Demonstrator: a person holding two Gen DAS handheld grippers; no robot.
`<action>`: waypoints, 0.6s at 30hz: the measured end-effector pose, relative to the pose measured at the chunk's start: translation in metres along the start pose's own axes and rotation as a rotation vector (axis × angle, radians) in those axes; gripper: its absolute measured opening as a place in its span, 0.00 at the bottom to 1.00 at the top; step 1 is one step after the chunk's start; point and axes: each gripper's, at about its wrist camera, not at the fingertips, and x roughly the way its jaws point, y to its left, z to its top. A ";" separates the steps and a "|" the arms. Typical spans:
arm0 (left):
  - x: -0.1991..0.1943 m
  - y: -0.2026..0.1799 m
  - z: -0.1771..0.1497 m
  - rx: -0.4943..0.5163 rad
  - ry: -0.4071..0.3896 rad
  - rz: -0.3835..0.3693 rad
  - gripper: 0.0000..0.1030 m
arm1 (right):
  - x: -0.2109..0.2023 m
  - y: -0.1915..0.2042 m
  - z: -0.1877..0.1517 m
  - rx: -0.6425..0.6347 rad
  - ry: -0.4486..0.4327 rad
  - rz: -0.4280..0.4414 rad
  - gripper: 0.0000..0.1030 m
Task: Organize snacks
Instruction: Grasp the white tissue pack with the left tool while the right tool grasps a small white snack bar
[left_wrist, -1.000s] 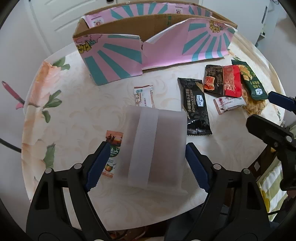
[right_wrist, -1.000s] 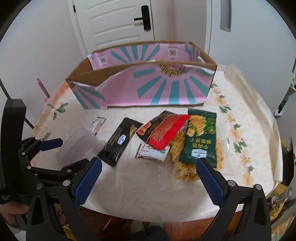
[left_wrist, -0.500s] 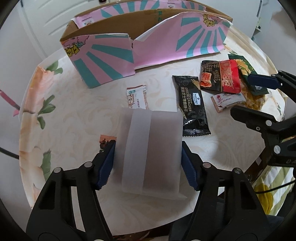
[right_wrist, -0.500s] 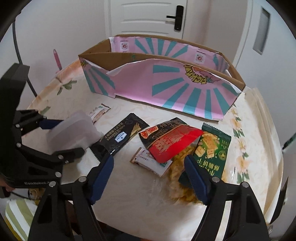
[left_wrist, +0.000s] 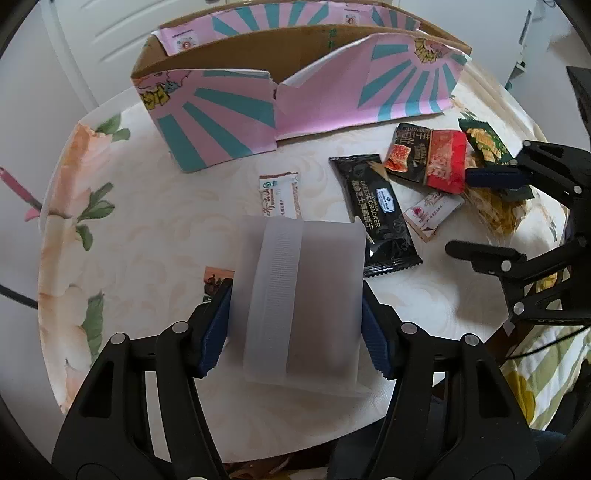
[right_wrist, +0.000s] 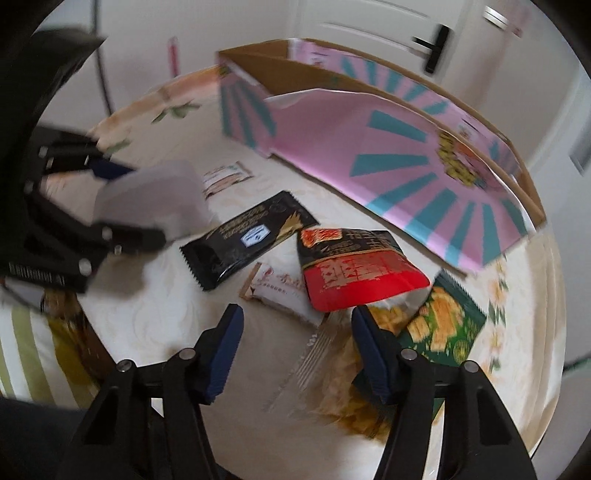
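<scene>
Our left gripper (left_wrist: 295, 325) clamps the translucent box (left_wrist: 301, 295), near side of the black cracker packet (left_wrist: 375, 212); our right gripper (right_wrist: 295, 347), jaws apart and empty, hovers nearer the red packet (right_wrist: 354, 273), whose long axis runs away from us, just beyond that landmark.

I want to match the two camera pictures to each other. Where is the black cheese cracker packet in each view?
Left wrist: the black cheese cracker packet lies right of centre, just right of the frosted box that the left gripper holds.
Right wrist: the packet lies left of centre, above the open right gripper.
Shared landmark: the red snack bag beside it.
</scene>
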 end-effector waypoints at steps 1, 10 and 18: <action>-0.001 0.001 0.000 -0.005 -0.002 0.002 0.59 | 0.001 0.000 0.001 -0.030 0.003 0.010 0.55; -0.010 0.006 0.004 -0.061 -0.010 0.003 0.58 | 0.015 -0.005 0.013 -0.234 0.040 0.159 0.48; -0.020 0.007 0.008 -0.103 -0.024 0.010 0.58 | 0.028 -0.014 0.031 -0.406 0.112 0.326 0.42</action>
